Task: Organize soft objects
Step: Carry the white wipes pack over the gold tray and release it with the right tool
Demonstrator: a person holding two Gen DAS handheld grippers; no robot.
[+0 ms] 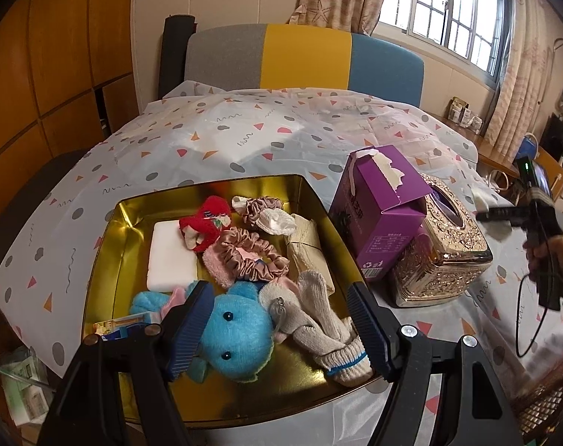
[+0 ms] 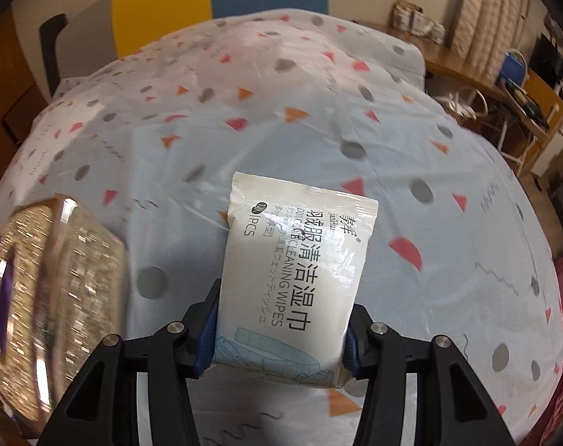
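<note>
- While the left gripper (image 1: pixel 281 325) hangs wide open and empty over the gold metal tin (image 1: pixel 106 260), a fluffy blue plush toy (image 1: pixel 237 338) and a beige knit sock (image 1: pixel 318 319) lie between its fingers, likely gathered there with the scrunchies and sponge.
- Seen from the right wrist, the right gripper (image 2: pixel 281 329) clamps a white pack of cleaning wipes (image 2: pixel 296 271) by its lower end above the patterned plastic tablecloth (image 2: pixel 244 119), probably bound for the tin.

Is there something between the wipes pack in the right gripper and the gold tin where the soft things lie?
Yes. The right gripper holds the wipes pack, and the ornate gold tissue box with the purple carton leaning on it stands between it and the gold tin. The pack would probably have to pass over them.
</note>
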